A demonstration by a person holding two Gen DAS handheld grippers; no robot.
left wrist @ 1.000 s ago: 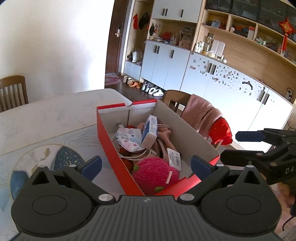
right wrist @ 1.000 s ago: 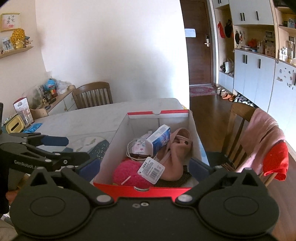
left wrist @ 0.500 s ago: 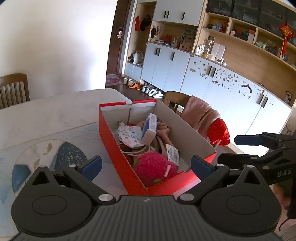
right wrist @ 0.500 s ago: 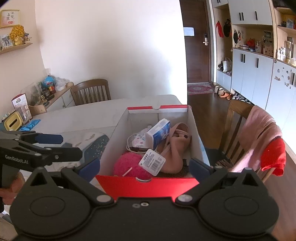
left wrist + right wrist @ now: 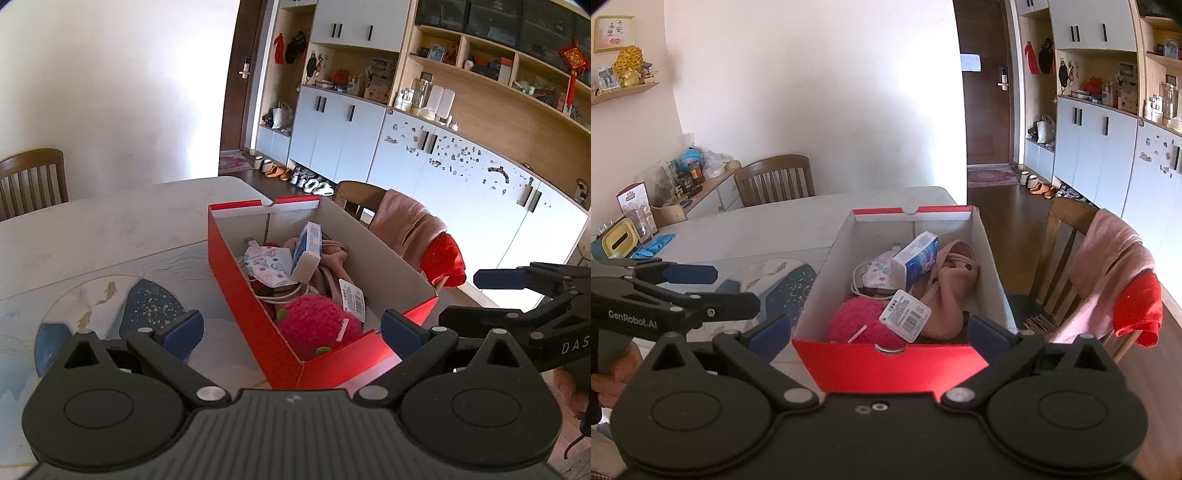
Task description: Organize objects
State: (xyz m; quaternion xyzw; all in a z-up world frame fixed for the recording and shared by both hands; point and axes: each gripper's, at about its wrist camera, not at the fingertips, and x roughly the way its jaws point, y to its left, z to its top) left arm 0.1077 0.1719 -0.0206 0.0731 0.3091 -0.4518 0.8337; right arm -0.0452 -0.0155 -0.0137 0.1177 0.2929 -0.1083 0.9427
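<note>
I see a red box (image 5: 258, 314) sitting on the table (image 5: 92, 229), near the table's edge by a chair (image 5: 1067, 251) with a pink cloth on it. The box is full of stuff: a fuzzy pink ball (image 5: 864, 325) with a white tag (image 5: 905, 314), a blue and white pack (image 5: 918, 258), a little face mask (image 5: 266, 266) with stars, a white cord and a pink bag (image 5: 949, 288). My left gripper (image 5: 291, 328) is wide open and holds nothing. My right gripper (image 5: 879, 332) is wide open too (nothing in it), just in front of the box's near end.
</note>
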